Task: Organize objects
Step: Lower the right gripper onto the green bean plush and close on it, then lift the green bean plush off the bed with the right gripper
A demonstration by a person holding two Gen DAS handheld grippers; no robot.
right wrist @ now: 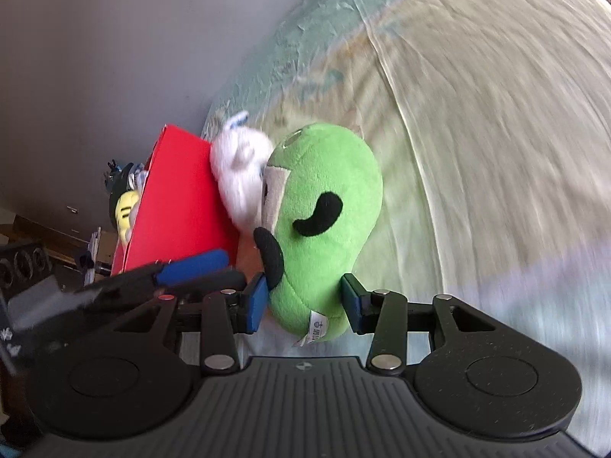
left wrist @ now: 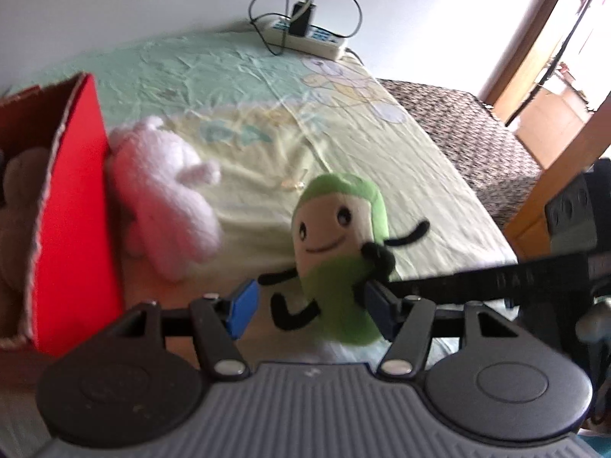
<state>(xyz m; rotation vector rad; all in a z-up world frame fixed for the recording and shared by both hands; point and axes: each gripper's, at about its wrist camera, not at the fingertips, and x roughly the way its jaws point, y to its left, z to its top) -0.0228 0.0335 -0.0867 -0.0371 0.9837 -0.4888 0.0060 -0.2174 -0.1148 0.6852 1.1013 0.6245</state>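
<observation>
A green bean-shaped plush (right wrist: 324,221) with a smiling face and black limbs hangs above the bed, with my right gripper (right wrist: 303,301) shut on its lower body, both blue pads pressing in. In the left wrist view the green plush (left wrist: 336,252) faces the camera, and a finger of the right gripper (left wrist: 458,282) reaches it from the right. My left gripper (left wrist: 309,311) stands open just below it. Its left pad is clear of the toy; the right pad is next to it. A red cardboard box (left wrist: 72,210) stands at the left with a brown plush (left wrist: 19,191) inside.
A white fluffy plush (left wrist: 168,198) lies against the red box's side. A power strip with a charger and cables (left wrist: 309,36) sits at the bed's far edge by the wall. A patterned blanket (left wrist: 477,133) covers the bed's right part. A yellow toy (right wrist: 126,210) shows behind the box.
</observation>
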